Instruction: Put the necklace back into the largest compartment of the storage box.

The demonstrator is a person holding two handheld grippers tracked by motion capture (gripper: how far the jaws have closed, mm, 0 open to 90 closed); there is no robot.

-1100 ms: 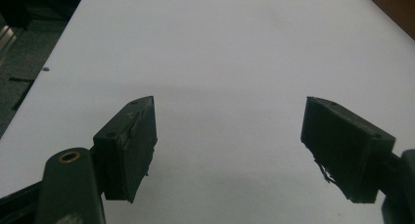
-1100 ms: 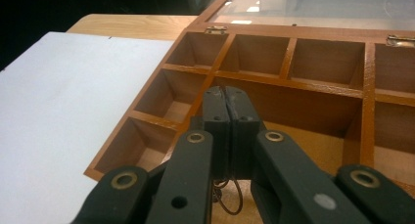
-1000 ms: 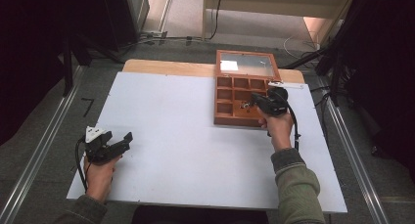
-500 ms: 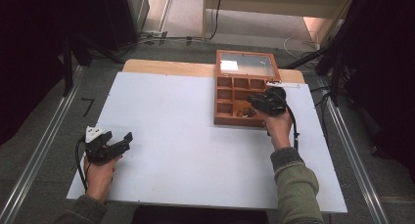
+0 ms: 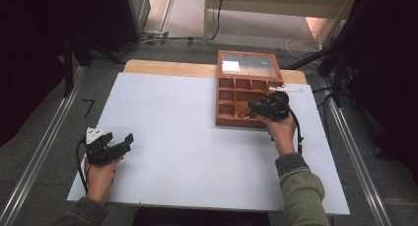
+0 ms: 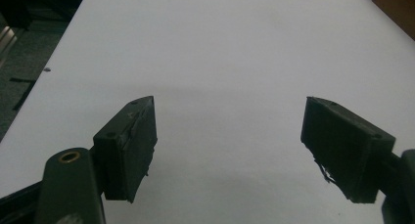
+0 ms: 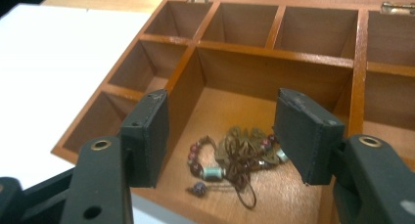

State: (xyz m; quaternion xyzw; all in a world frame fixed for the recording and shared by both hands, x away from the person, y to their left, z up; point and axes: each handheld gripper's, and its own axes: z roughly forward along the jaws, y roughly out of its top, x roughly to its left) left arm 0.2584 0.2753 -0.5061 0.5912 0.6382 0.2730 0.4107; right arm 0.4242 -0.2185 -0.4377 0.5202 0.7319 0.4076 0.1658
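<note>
1. Right gripper (image 7: 222, 136): jaws spread wide apart, clamped on nothing, tips poised above the large compartment at the near side of the box. Seen from above (image 5: 257, 107) at the near right part of the box, held in the right hand (image 5: 280, 130).
2. Necklace (image 7: 235, 158): between and just beyond the jaws of the right gripper, lying loose on the floor of the large compartment; brown cord in a tangle, dark red beads, a pale green bead, dull metal pieces. Touching neither jaw.
3. Box (image 7: 359, 62): wooden, reddish brown, open, split by partitions into small compartments. Small compartments to the left of the left jaw and beyond both jaws look bare. From above (image 5: 224, 121), standing on the far right part of the table, its glass-paned lid (image 5: 246, 65) laid back flat on the far side.
4. Left gripper (image 6: 227, 136): jaws wide apart, nothing between them, bare white surface beneath and ahead. From above (image 5: 121, 144) near the left near corner of the table, held in the left hand (image 5: 101, 174), well apart from the box.
5. Table (image 5: 167, 117): white top, with a strip of pale wood along the far edge.
</note>
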